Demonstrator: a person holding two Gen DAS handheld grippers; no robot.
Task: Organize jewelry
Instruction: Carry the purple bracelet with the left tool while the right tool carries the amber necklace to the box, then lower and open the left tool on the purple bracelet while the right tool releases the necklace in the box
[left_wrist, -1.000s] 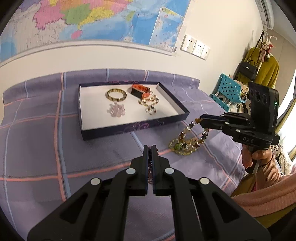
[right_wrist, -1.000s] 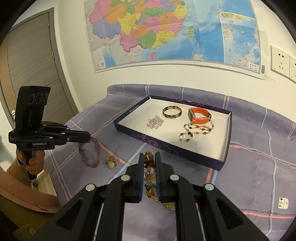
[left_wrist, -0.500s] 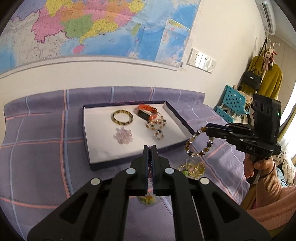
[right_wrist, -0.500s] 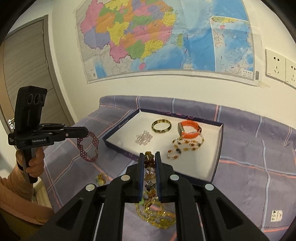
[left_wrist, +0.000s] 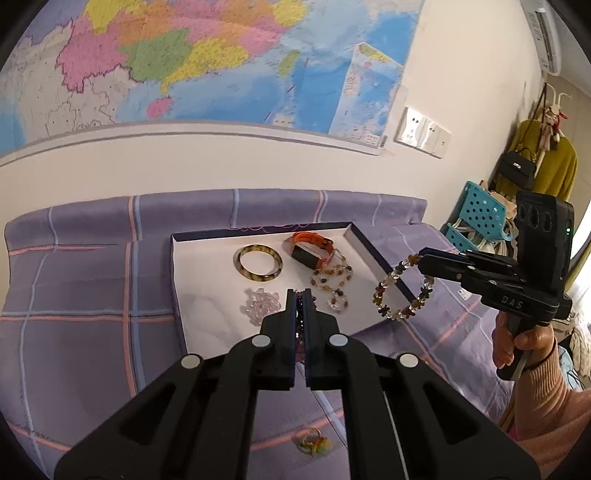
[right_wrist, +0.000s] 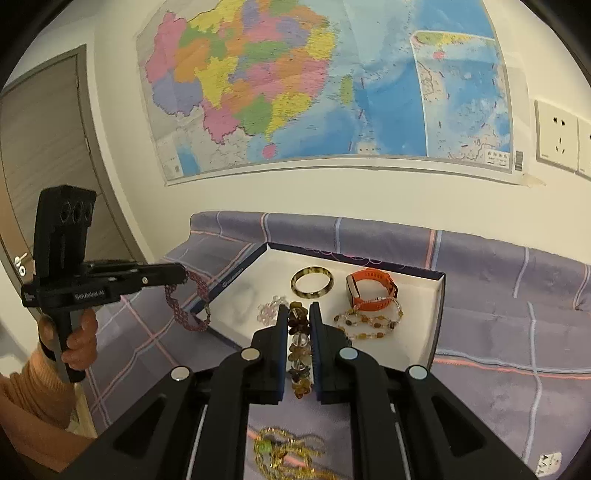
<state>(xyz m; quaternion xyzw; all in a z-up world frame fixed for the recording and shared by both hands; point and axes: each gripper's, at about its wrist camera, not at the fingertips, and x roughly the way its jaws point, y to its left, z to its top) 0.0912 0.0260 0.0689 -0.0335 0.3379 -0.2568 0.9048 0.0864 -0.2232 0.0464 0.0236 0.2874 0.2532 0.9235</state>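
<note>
Both bracelets are now hanging lifted off the bed, the left gripper (left_wrist: 301, 295) clenching the purple beaded bracelet (right_wrist: 186, 306) and the right gripper (right_wrist: 299, 310) grasping the brown stone bracelet (left_wrist: 402, 291), nearing the tray (left_wrist: 177, 280) for placing

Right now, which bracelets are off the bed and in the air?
Two: the dark red bracelet hanging from the left gripper, and the brown-and-clear flower-bead bracelet hanging from the right gripper. The rest lie in the tray.

soft even indoor light, pretty bright, daylight glare at the far right edge of the left view, heavy fisheye bending, dark vignette corners, wall map (right_wrist: 317, 92) slightly blurry
</note>
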